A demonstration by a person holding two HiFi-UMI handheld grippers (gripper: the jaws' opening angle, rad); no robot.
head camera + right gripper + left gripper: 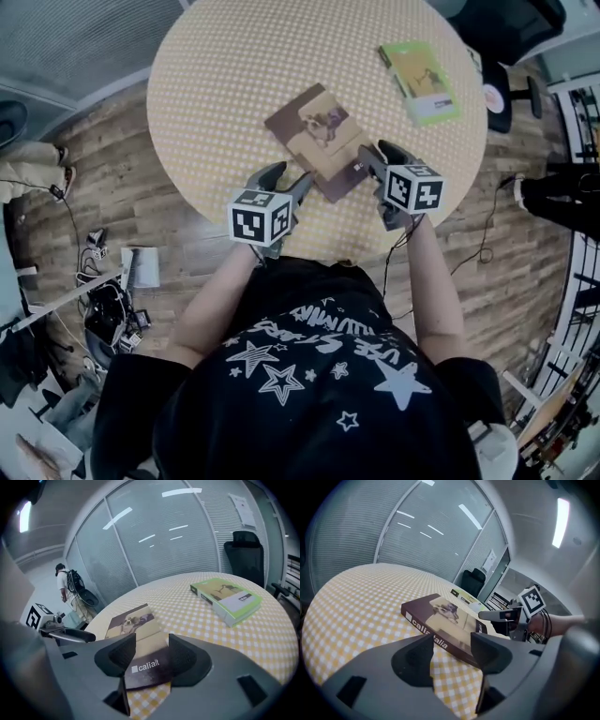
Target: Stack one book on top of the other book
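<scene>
A brown book [319, 136] lies flat on the round yellow-checked table [216, 75], near its front edge. A green book [420, 82] lies flat further back to the right, apart from the brown one. My left gripper [289, 180] is open at the brown book's near left corner; in the left gripper view the book's spine [440, 637] shows in the gap between the jaws. My right gripper [382, 155] is open at the book's near right corner, and the book's end [140, 667] shows between its jaws. Neither gripper's pads press on the book.
A black office chair [506, 28] stands behind the table to the right. Cables and gear [112, 300] lie on the wooden floor to the left. A person with a backpack [65, 585] stands by the glass wall. The table's edge runs just under both grippers.
</scene>
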